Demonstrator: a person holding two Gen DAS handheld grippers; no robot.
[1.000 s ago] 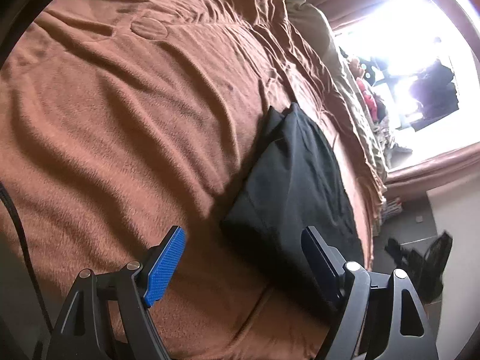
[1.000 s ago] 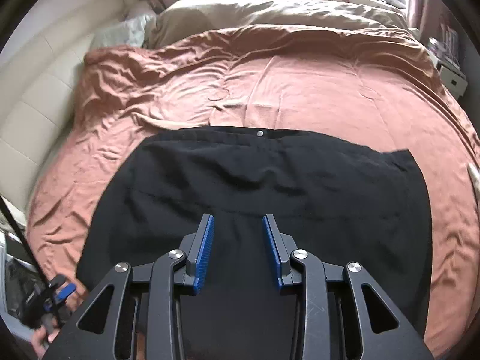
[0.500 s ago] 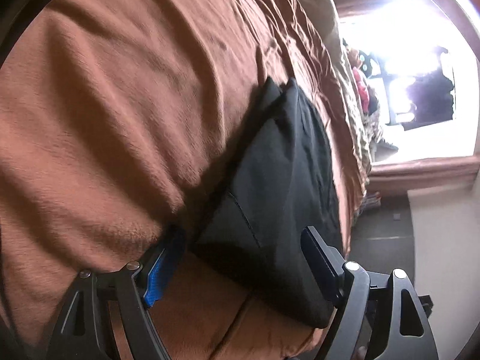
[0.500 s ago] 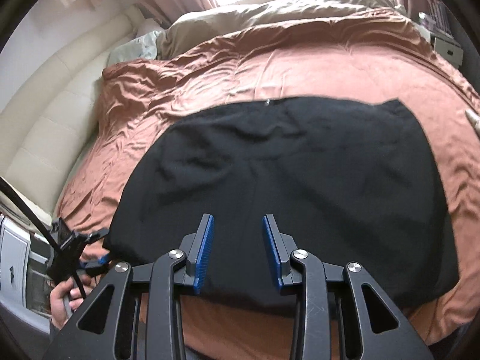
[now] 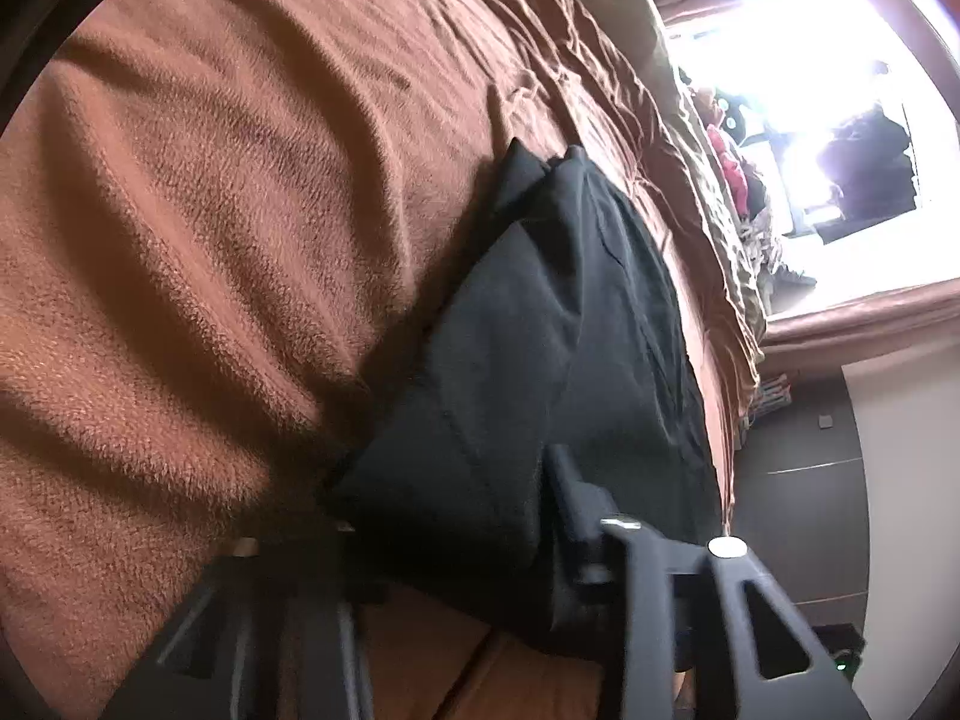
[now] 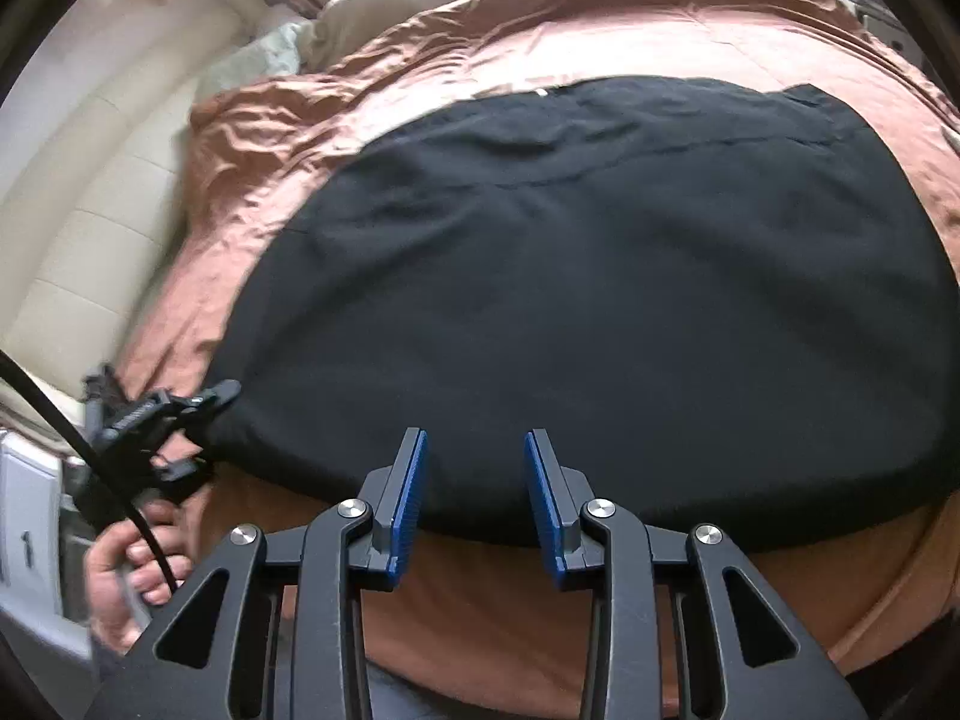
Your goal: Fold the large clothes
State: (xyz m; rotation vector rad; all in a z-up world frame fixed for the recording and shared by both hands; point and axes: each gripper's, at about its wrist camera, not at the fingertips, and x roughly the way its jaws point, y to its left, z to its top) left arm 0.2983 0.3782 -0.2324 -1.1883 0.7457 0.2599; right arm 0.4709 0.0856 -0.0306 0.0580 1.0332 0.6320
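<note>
Black garment [image 6: 600, 276] lies flat on the brown bedspread [image 6: 492, 600]. Our left gripper [image 5: 444, 516] has just been closing, now pinching its near corner for a fold; right gripper [image 6: 474, 492], jaws narrowing but apart and empty, hovers at the near hem.

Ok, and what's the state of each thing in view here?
black garment: lying flat on the blanket, one near corner pinched.
left tool: jaws have just been closing, shut on that corner.
right tool: open, jaws have just been closing a little, over the garment's near edge, gripping nothing.
brown blanket: wrinkled, spread under the garment.
hand: wrapped round the left tool's handle.
</note>
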